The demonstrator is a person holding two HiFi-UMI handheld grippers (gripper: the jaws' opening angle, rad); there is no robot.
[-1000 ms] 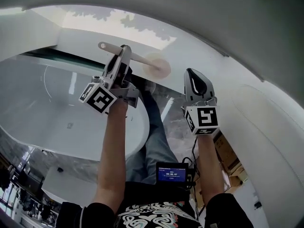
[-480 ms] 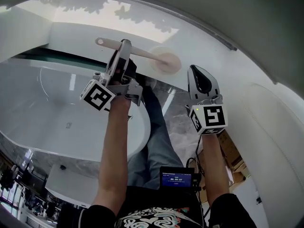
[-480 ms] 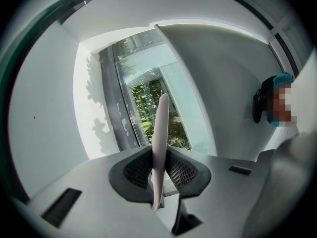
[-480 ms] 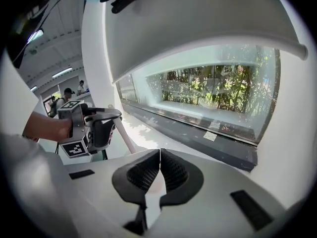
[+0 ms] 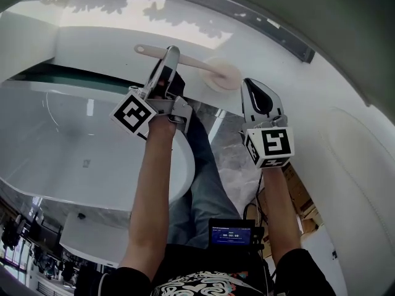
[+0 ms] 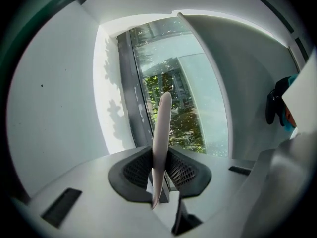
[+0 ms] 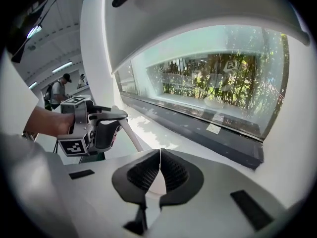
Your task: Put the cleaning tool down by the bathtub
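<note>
Left gripper view — left tongs pinch brush handle, right tongs closed.

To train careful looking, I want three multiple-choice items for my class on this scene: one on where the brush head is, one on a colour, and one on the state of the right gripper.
1. In the head view, the cleaning tool's round head lies:
A left of the left gripper
B between the two grippers
C right of the right gripper

2. The tool's handle is:
A blue
B black
C beige

3. The right gripper's fingers are:
A together, with nothing between them
B wide apart
C clamped on the handle

Key:
1. B: the head shows to the right of the left gripper and to the left of the right one.
2. C: the handle looks pale beige in the head view and the left gripper view.
3. A: the right gripper view shows the pads meeting, with nothing held.
</note>
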